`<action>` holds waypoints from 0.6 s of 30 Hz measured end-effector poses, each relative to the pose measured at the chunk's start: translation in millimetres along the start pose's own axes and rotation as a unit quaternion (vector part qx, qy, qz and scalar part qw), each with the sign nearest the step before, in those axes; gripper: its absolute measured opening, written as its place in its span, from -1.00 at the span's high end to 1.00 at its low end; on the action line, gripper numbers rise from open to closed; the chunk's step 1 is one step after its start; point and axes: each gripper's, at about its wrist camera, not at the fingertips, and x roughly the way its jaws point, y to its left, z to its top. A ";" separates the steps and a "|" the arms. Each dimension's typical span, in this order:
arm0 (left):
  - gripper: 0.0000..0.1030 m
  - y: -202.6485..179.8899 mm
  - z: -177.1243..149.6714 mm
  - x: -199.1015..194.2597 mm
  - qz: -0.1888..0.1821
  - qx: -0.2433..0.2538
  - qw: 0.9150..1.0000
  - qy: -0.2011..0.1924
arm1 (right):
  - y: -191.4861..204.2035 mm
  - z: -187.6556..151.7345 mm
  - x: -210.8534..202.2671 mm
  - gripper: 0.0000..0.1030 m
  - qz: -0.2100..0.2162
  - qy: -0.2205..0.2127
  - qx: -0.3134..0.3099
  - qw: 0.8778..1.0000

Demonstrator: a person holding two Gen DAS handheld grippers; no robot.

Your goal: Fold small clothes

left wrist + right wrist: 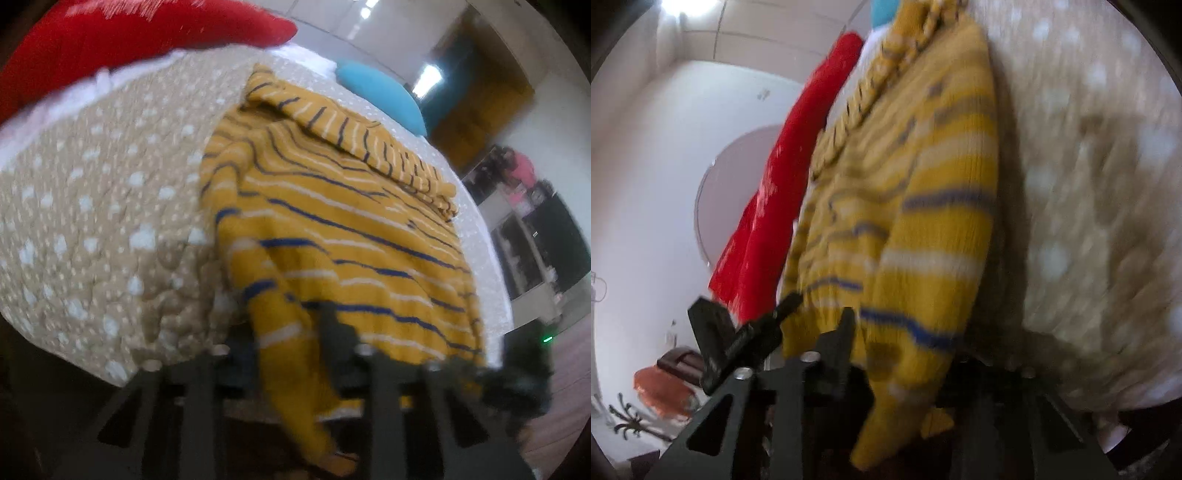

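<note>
A bed covered by a tan dotted quilt [110, 206] is seen, and on it a mustard striped sweater [332, 229] is spread, its near hem hanging over the bed's edge. That hem is clamped by the left claw [288, 350] and by the right claw [897, 350]. Should the loose knit slip from either claw, the sweater could be folded crooked or dragged off the bed, away from the red cushion [129, 40] beyond it.

A beige quilted bedspread with white dots [103, 221] is being spread over the bed. A red fuzzy pillow [122, 40] is lying at its far left, a turquoise cushion [380, 96] far right.
</note>
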 end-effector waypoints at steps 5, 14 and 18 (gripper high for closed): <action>0.83 5.6 4.0 6.5 0.001 -0.014 1.000 0.011 | -12.2 2.9 8.3 0.77 -0.007 0.001 0.030 1.000; 0.87 21.2 -7.6 -73.6 -0.018 -0.049 0.998 -0.040 | 22.6 -22.9 -47.4 0.85 0.017 0.026 -0.049 0.998; 0.86 15.4 1.2 -62.4 -0.004 -0.034 0.999 -0.036 | 29.3 -23.0 -41.4 0.85 0.012 0.034 -0.060 0.998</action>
